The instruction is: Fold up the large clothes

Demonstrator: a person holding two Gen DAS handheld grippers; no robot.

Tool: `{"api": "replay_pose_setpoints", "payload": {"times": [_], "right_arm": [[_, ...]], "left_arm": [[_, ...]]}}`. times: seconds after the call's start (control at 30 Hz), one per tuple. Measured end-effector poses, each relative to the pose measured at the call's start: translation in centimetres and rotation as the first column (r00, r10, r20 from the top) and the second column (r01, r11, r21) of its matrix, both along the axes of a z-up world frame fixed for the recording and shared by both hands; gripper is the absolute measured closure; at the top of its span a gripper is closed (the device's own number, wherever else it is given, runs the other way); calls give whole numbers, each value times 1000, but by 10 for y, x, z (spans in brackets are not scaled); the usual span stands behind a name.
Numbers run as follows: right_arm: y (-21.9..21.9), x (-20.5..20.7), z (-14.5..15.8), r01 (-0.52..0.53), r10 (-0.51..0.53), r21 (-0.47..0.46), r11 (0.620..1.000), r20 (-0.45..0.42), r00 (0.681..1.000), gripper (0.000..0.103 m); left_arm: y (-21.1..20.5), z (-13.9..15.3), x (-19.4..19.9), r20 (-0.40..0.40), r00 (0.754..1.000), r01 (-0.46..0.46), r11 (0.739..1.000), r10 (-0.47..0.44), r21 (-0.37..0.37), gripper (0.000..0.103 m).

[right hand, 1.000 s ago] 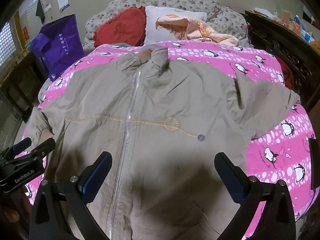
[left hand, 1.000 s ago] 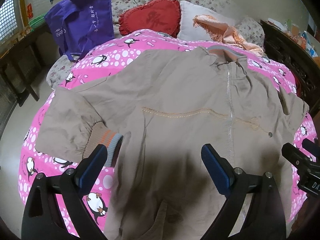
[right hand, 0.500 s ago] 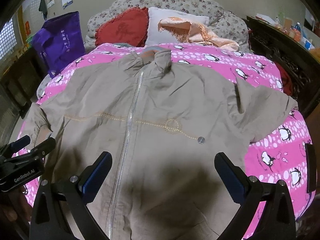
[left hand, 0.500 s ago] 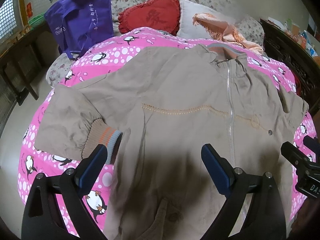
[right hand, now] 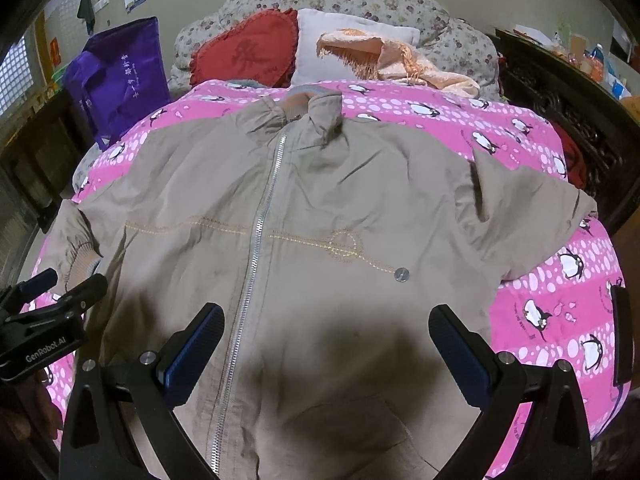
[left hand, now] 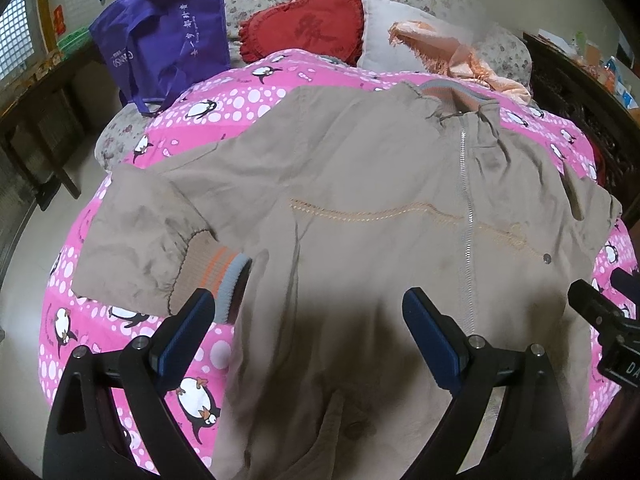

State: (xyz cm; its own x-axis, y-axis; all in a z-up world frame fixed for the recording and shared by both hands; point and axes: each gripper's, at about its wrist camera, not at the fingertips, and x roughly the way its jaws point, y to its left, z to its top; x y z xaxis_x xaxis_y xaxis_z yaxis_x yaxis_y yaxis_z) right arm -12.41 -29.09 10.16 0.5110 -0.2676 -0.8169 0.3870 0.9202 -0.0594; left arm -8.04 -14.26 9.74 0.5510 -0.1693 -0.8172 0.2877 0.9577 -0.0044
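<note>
A large beige zip-up jacket (left hand: 360,184) lies flat, front up, on the pink penguin bedspread (left hand: 240,96), collar away from me. It also shows in the right wrist view (right hand: 320,200). Its left sleeve with a striped knit cuff (left hand: 218,266) is folded in beside the body; the right sleeve (right hand: 528,216) spreads outward. My left gripper (left hand: 308,320) hovers open and empty above the jacket's lower left part. My right gripper (right hand: 326,332) hovers open and empty above the lower middle, right of the zip (right hand: 260,232).
A purple tote bag (left hand: 164,36), a red heart cushion (left hand: 304,26), a white pillow (right hand: 344,40) and an orange fringed cloth (right hand: 400,60) lie at the head of the bed. Dark carved wooden furniture (right hand: 580,120) stands to the right, a dark bench (left hand: 36,112) to the left.
Both grippers have drawn slightly back and up from the jacket, so the view has shifted a little. Both stay open. The jacket has not moved.
</note>
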Motion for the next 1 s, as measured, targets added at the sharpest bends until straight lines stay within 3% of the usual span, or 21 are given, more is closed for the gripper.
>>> {"api": "replay_pose_setpoints", "payload": {"times": [0.6,1.0], "right_arm": [[1,4,-7,8,-7,58,998,-13,1000,0],[10,6,-8,-29,30,43,999,-4,1000,1]], "left_arm": [[6,1,4,-1,1000,-14,1000,14,-3,7],[17,-5,8,-11,999,-36,999,36,7,7]]}}
